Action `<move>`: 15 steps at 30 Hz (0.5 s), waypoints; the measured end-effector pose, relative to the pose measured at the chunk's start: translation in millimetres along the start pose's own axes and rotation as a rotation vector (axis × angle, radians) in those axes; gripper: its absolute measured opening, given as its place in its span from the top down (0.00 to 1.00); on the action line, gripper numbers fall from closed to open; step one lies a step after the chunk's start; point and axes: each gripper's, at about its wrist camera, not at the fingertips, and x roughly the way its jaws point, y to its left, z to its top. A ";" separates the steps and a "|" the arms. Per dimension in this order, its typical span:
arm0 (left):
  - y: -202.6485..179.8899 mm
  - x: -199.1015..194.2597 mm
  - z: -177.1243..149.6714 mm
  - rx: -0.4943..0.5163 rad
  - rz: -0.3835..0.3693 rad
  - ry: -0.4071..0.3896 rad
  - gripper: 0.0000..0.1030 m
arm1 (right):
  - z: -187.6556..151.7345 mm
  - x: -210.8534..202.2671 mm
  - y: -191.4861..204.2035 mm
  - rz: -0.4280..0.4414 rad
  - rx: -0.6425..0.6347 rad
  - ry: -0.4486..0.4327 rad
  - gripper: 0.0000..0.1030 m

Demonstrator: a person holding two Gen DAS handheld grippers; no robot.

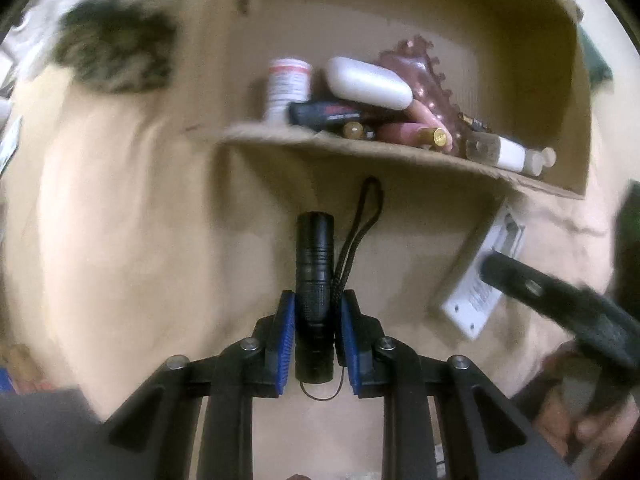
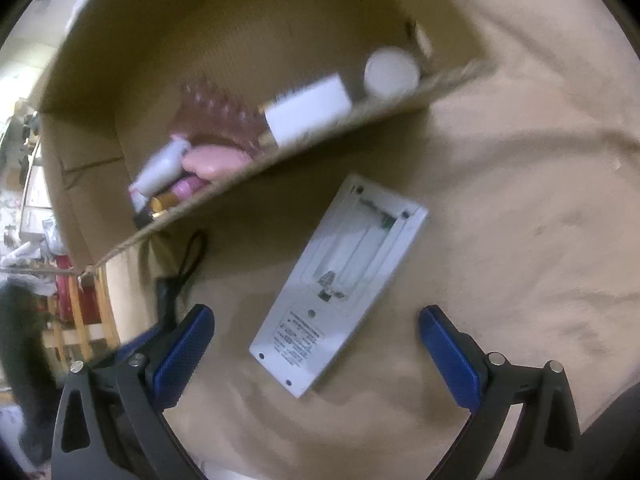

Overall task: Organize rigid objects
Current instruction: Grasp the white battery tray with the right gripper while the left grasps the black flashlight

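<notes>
**Flashlight clamped in left gripper; right gripper wide open over white device**

My left gripper (image 1: 315,340) has its two blue pads closed on one black flashlight (image 1: 315,280), gripped at mid-body and pointing toward the cardboard box (image 1: 400,8). Its black wrist cord (image 1: 360,224) loops forward beside it. Only the left wrist view shows this grip clearly; in the right wrist view I see just a dark blurred shape and the cord loop near the box wall.

My right gripper (image 2: 316,356) stands spread wide and holds nothing. Between and just ahead of its fingers lies one white rectangular device (image 2: 340,284), back side up, battery bay uncovered, flat on the tan cloth (image 2: 520,200) just outside the box. The left view catches only one end of it, partly behind the right gripper's dark finger.

Box contents, counted from the left view: one white pill bottle (image 1: 288,88), one white oval case (image 1: 368,82), one black oblong item (image 1: 328,114), one translucent pink studded piece (image 1: 424,76), one small white bottle (image 1: 516,156), and several pink and gold cylinders I cannot count reliably.
</notes>
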 end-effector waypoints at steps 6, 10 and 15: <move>-1.0 -36.1 -27.0 -0.011 0.025 -0.120 0.80 | 0.5 17.5 16.9 -0.155 -0.049 -0.055 0.00; 7.3 -48.0 -16.5 -0.009 0.036 -0.161 0.81 | -11.9 24.3 32.3 -0.266 -0.150 -0.120 0.02; 0.9 -49.5 -7.6 -0.011 0.029 -0.173 0.97 | -21.0 13.9 35.4 -0.288 -0.242 -0.142 0.47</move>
